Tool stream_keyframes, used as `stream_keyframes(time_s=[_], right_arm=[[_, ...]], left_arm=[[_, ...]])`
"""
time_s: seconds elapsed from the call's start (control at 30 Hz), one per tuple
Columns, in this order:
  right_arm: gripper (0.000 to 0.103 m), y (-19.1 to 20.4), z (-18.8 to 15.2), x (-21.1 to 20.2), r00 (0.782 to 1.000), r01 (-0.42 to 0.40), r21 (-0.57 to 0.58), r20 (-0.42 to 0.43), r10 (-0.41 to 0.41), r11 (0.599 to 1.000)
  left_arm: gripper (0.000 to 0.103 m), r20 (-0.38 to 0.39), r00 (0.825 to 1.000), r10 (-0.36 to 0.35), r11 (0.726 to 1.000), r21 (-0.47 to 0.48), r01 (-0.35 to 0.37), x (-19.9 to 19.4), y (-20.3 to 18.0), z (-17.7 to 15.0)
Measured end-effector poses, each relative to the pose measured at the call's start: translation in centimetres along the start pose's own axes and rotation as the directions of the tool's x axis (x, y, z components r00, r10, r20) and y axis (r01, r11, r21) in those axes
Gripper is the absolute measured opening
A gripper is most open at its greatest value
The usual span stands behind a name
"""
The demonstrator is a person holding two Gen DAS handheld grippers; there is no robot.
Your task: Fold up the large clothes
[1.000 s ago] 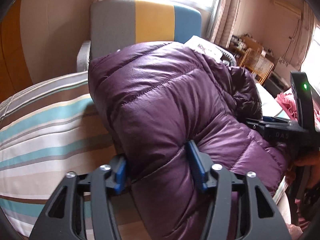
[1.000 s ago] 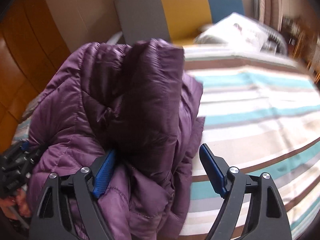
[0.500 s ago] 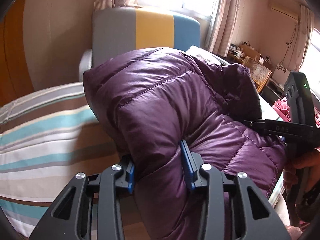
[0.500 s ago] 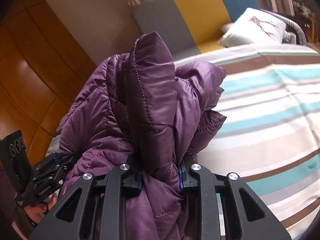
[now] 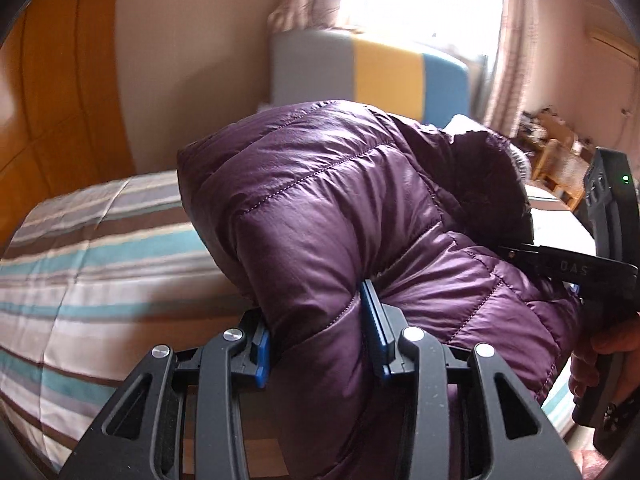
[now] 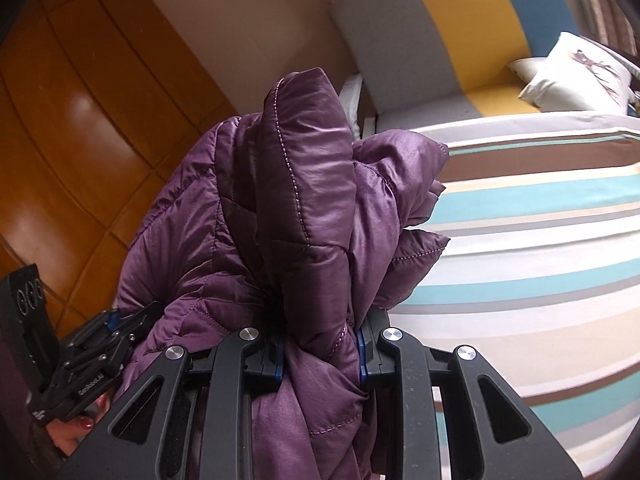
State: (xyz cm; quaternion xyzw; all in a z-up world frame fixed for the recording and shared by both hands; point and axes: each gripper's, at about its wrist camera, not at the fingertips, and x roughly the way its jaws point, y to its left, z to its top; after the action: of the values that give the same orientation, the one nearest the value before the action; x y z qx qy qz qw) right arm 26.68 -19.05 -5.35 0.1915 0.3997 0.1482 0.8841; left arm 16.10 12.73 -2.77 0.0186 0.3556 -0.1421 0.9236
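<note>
A purple quilted puffer jacket (image 5: 328, 216) is bunched up and held above a striped bed (image 5: 92, 264). My left gripper (image 5: 320, 332) is shut on a thick fold of the jacket. My right gripper (image 6: 320, 344) is shut on another bunched part of the jacket (image 6: 304, 200). The right gripper shows at the right edge of the left wrist view (image 5: 572, 268), its fingertips buried in the fabric. The left gripper shows at the lower left of the right wrist view (image 6: 100, 340). The jacket's lower part hangs out of sight below both grippers.
The striped bedspread (image 6: 540, 240) spreads to the right. A grey, yellow and blue sofa (image 6: 460, 28) with a white pillow (image 6: 576, 72) stands behind the bed. Orange wooden panels (image 6: 80, 120) line the left wall. A curtained window (image 5: 400, 0) and cluttered furniture (image 5: 556, 148) are far right.
Both grippers closed on the jacket: the right was wide open one second ago, the left narrowed onto its fold. The jacket has been lifted higher off the bed.
</note>
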Motion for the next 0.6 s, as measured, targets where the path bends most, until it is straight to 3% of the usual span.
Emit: stream_keyframes(time_s=[0.1,0.17,0.37,0.5,0.6], right_arm=[[0.032,0.6,-0.4,2.0,0.996,0.086,-0.060,-0.008,-0.086,0.995],[0.043,0.2,-0.9,3.0,0.990,0.140,-0.083,-0.023,-0.142,0.987],[0.055,-1.2,-1.0,1.3,0.989,0.147,-0.012,-0.028,-0.148,0.989],[0.055,0.4,-0.6,-2.2,0.987,0.151,-0.020,0.066,-0.149,0.988],[0.055,1.7,0.5,-4.9,0.975,0.160,-0.036,0.165,-0.152,0.986]], left_arm=[[0.044,-0.029,1.000,-0.003,0.999,-0.037,0.002,1.8,1.7,-1.3],[0.048,-0.016,1.000,0.000,0.999,-0.045,0.000,2.3,1.9,-2.2],[0.062,-0.022,0.997,0.073,0.995,-0.068,-0.074,1.5,0.6,-2.4],[0.077,-0.014,0.996,0.085,0.989,-0.123,-0.086,-1.2,0.7,-2.1],[0.077,0.041,0.991,0.125,0.978,-0.174,-0.116,-4.1,1.7,-2.1]])
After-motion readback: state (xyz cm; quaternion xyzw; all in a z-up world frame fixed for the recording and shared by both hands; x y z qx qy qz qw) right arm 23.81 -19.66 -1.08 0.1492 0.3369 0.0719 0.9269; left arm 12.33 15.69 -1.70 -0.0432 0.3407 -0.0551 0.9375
